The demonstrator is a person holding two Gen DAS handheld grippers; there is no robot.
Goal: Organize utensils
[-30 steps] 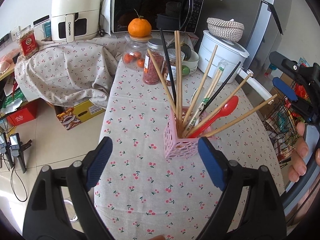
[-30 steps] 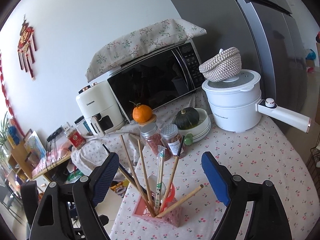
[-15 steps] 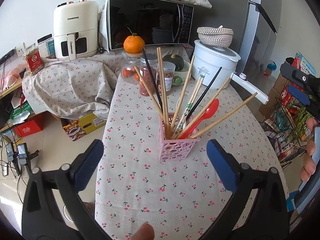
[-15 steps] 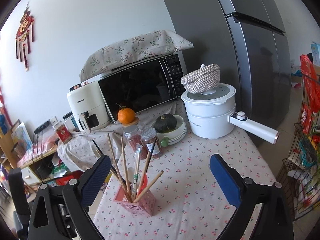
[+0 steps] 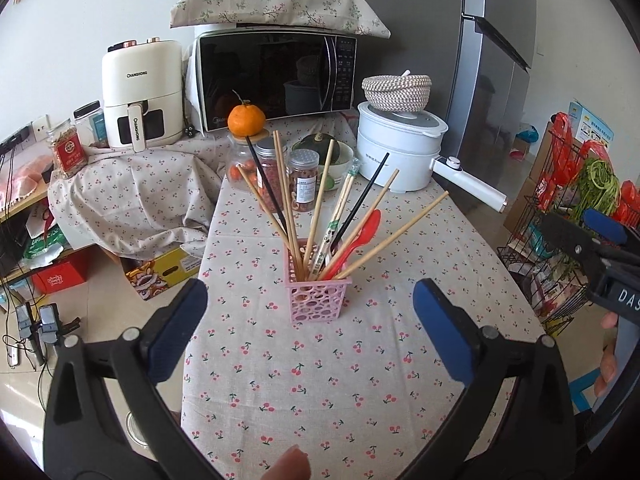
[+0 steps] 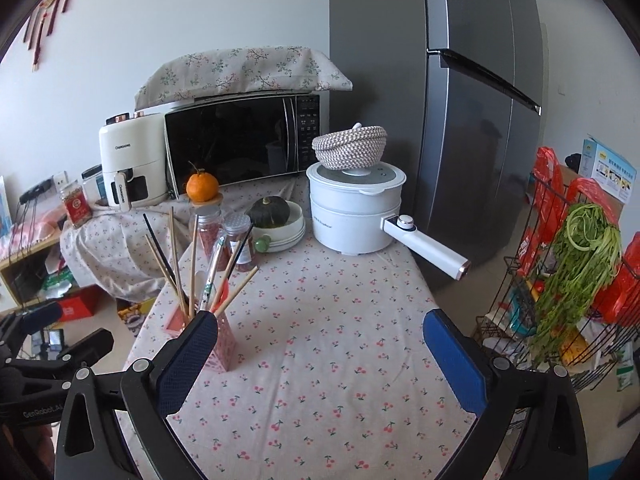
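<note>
Both grippers have drawn back from the pink perforated plastic utensil holder (image 5: 318, 295), which now looks farther off, and their jaws have just been opening with nothing between them. Left gripper (image 5: 308, 330) hangs released above the cherry-print cloth-covered counter (image 5: 320, 380), holder standing just beyond it. Right gripper (image 6: 320, 354) is likewise spread wide and empty. Wooden chopsticks (image 5: 316, 200), black chopsticks (image 5: 266, 182) and a red plastic spoon (image 5: 358, 238) stand fanned out in the holder
</note>
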